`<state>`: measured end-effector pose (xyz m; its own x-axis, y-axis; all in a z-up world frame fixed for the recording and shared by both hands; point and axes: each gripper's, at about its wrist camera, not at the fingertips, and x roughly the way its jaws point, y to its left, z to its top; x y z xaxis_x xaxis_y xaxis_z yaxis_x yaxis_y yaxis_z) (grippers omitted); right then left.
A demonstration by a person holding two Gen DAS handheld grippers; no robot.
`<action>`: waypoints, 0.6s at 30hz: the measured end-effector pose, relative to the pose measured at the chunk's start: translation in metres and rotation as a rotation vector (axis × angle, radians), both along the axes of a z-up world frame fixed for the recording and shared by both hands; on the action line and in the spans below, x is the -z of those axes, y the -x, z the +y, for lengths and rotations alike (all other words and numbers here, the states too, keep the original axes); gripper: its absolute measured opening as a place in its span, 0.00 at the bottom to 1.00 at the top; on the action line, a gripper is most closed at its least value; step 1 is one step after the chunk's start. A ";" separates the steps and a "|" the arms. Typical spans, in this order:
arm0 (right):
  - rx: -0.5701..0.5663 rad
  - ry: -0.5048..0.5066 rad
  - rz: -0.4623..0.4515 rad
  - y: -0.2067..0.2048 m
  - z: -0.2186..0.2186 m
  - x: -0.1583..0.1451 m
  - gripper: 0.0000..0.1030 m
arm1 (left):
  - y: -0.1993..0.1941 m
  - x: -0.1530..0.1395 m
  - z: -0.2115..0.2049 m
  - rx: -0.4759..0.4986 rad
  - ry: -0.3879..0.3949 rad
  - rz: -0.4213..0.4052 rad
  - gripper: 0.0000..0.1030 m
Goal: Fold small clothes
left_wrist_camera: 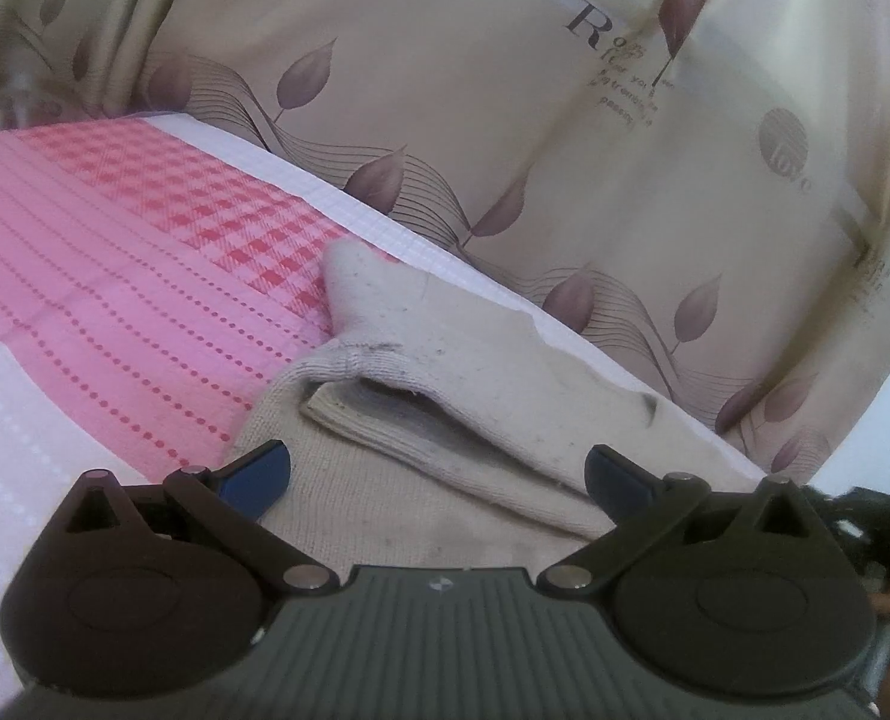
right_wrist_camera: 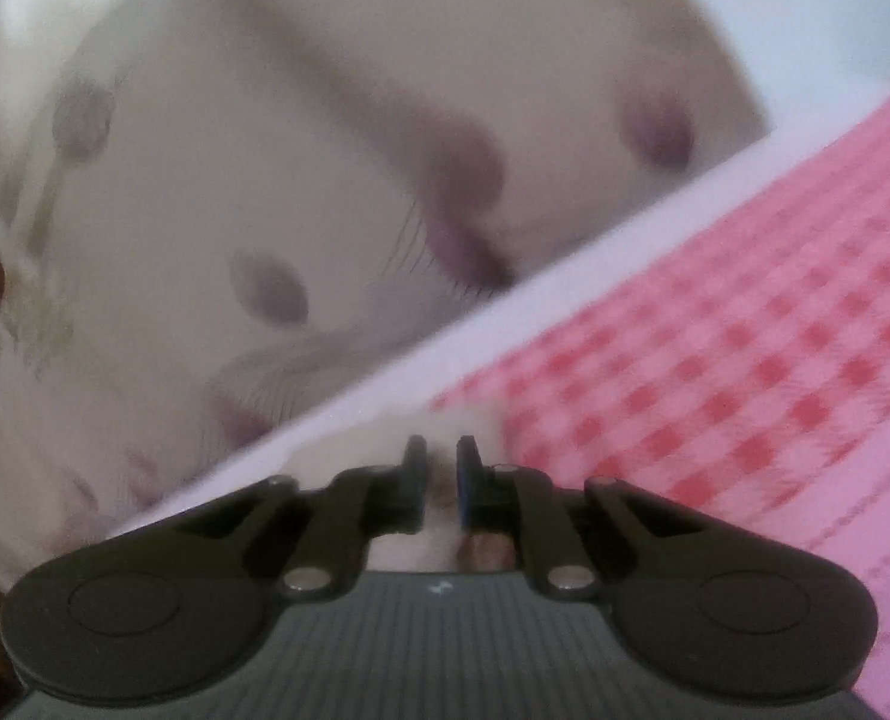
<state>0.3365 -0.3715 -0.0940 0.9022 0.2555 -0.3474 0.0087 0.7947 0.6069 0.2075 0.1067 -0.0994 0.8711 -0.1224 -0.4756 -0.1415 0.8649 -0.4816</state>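
A small beige knit garment (left_wrist_camera: 445, 396) lies on the pink checked cloth (left_wrist_camera: 145, 252), near its far white edge, with one part folded over and a sleeve pointing away. My left gripper (left_wrist_camera: 439, 474) is open and empty, its fingers spread just above the near part of the garment. In the blurred right wrist view my right gripper (right_wrist_camera: 442, 480) is nearly shut, with pale beige fabric (right_wrist_camera: 439, 444) between its fingers, at the white edge of the pink cloth (right_wrist_camera: 745, 360).
A beige curtain with purple leaf prints and lettering (left_wrist_camera: 505, 90) hangs just beyond the far edge of the surface; it also fills the left of the right wrist view (right_wrist_camera: 235, 180). A white textured band (left_wrist_camera: 25, 450) lies at the near left.
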 end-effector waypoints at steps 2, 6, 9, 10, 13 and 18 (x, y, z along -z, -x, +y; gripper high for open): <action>-0.021 0.002 -0.012 0.019 -0.001 -0.007 0.10 | 0.000 0.000 0.000 -0.001 0.002 0.001 1.00; -0.155 0.026 0.007 0.073 0.011 -0.015 0.10 | 0.000 0.001 0.001 -0.002 0.008 0.000 1.00; -0.238 0.122 0.055 0.127 0.026 -0.014 0.10 | 0.000 0.001 0.001 -0.002 0.008 0.000 1.00; -0.244 0.154 0.067 0.150 0.029 -0.013 0.10 | 0.000 0.001 0.002 -0.001 0.010 0.000 1.00; -0.196 0.231 0.100 0.211 0.033 -0.008 0.18 | -0.001 -0.001 0.003 0.037 0.007 0.012 1.00; -0.104 0.214 0.129 0.302 0.011 0.003 0.79 | 0.036 -0.018 0.001 0.223 -0.059 0.051 1.00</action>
<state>0.0346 -0.3607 -0.0968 0.8199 0.2530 -0.5136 -0.0136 0.9054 0.4243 0.1719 0.1079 -0.0818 0.8004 -0.2801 -0.5301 0.0335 0.9037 -0.4268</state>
